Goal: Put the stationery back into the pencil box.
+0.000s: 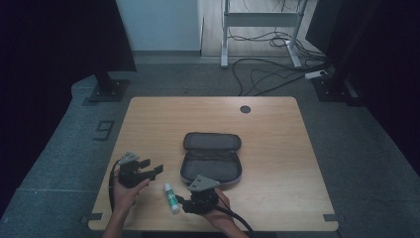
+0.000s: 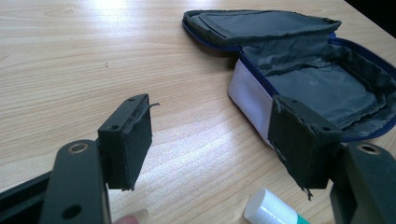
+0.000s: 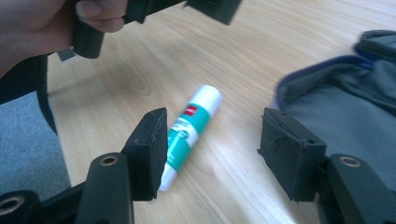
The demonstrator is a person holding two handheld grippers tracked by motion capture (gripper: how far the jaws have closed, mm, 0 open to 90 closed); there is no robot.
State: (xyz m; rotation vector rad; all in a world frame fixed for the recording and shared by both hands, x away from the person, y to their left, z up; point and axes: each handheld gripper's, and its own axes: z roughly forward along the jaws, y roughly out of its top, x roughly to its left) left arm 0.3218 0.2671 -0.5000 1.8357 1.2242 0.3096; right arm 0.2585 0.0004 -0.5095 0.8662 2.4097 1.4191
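Both grippers, left (image 1: 154,167) and right (image 3: 210,154), gape wide and empty over the wooden table (image 1: 277,148), flanking a cylindrical glue stick (image 1: 171,197) beside an unzipped fabric case (image 1: 212,157).

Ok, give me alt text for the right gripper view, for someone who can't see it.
The right gripper, its two black jaws open, points at a green-and-white glue stick lying on a wooden table. An open grey pencil case sits right; a hand with the left gripper is at top left.

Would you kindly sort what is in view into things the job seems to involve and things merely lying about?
Likely in the job:
glue stick
open pencil case
left tongs
right tongs

Lying about:
floor cables
desk frame
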